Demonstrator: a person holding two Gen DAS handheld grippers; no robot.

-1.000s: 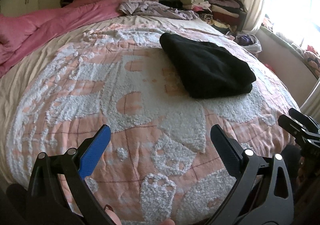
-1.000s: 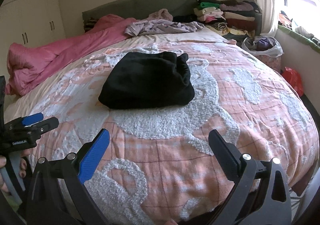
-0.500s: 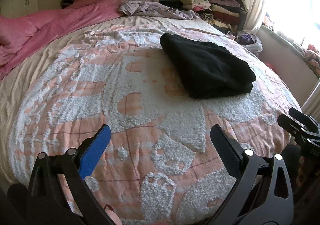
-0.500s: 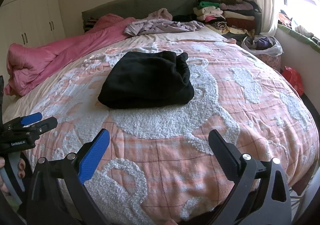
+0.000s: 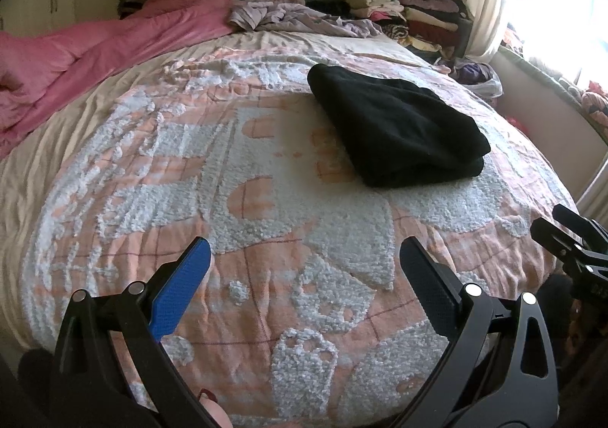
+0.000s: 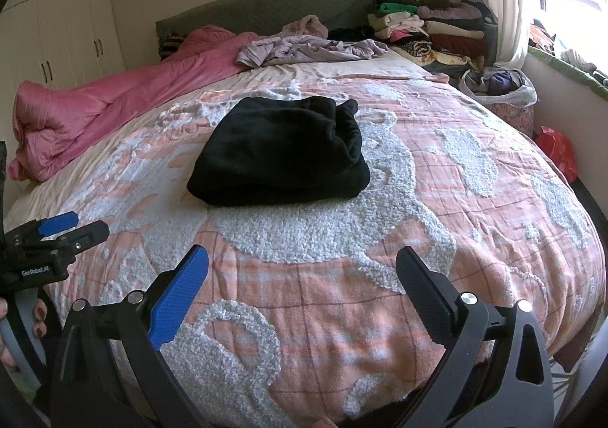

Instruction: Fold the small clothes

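A black garment lies folded into a thick bundle in the middle of the bed's pink and white tufted bedspread. My left gripper hovers open over the near edge of the bed, well short of the garment, with nothing between its fingers. My right gripper is open too and holds nothing, also near the bed's foot. Each gripper shows at the edge of the other's view, the right gripper at the right and the left gripper at the left.
A pink duvet is bunched along the left side of the bed. A crumpled lilac garment lies by the headboard. Stacks of folded clothes stand at the back right, with a bag of clothes and a window beyond.
Almost nothing has moved. Both views have drifted very slightly; the black garment lies as before and both grippers stay open.
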